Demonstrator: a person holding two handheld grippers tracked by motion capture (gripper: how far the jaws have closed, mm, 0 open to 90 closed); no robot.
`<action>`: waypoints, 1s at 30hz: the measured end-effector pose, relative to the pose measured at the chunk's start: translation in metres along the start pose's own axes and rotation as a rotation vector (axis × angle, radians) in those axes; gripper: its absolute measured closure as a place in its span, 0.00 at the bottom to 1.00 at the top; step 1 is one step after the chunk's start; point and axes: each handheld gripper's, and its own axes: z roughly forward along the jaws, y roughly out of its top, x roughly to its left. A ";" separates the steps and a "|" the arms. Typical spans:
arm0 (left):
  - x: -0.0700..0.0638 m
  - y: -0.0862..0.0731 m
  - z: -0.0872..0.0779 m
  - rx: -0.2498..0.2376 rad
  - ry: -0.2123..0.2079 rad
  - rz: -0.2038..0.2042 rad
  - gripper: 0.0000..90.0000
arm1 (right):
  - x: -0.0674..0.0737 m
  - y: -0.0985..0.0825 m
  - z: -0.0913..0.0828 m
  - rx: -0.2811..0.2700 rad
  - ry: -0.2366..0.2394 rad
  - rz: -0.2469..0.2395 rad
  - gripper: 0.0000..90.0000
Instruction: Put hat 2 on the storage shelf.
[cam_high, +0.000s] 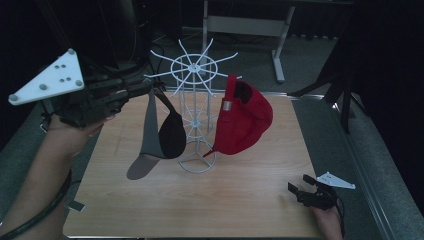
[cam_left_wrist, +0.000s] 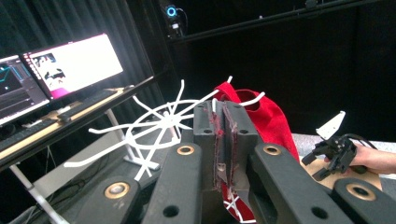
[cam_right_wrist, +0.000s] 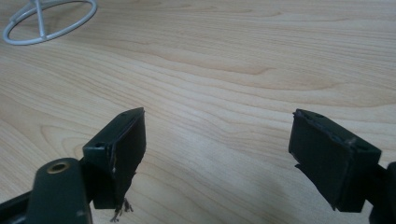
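Your left hand-held gripper (cam_high: 150, 89) is clenched on the grey cap (cam_high: 161, 131) beside the white rack (cam_high: 196, 100); your right hand-held gripper (cam_high: 300, 192) rests released on the bench (cam_high: 240, 195).

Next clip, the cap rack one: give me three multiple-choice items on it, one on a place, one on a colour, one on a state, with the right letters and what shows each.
1. Where does the red cap hang?
A. on the right side of the white wire rack
B. flat on the table
C. in the right gripper

2. What colour is the cap held by the left gripper?
A. yellow
B. grey and black
C. white

3. How do the right gripper's jaws stand?
A. shut on a cap
B. open, nothing between them
C. shut on the rack

Key: 1 A, it hangs off a rack arm; 2 B, grey brim and black crown in the high view; 3 B, the right gripper view shows bare wood between the pads.
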 end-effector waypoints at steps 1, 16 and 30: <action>-0.001 0.001 0.002 0.001 -0.008 0.000 0.95 | 0.000 0.000 0.000 0.002 -0.001 0.000 0.21; -0.022 -0.002 0.038 0.027 -0.119 -0.003 0.95 | -0.001 0.000 0.000 0.007 -0.005 0.003 0.21; -0.038 -0.006 0.051 0.068 -0.094 0.038 0.94 | -0.001 -0.001 0.000 0.009 -0.005 0.004 0.21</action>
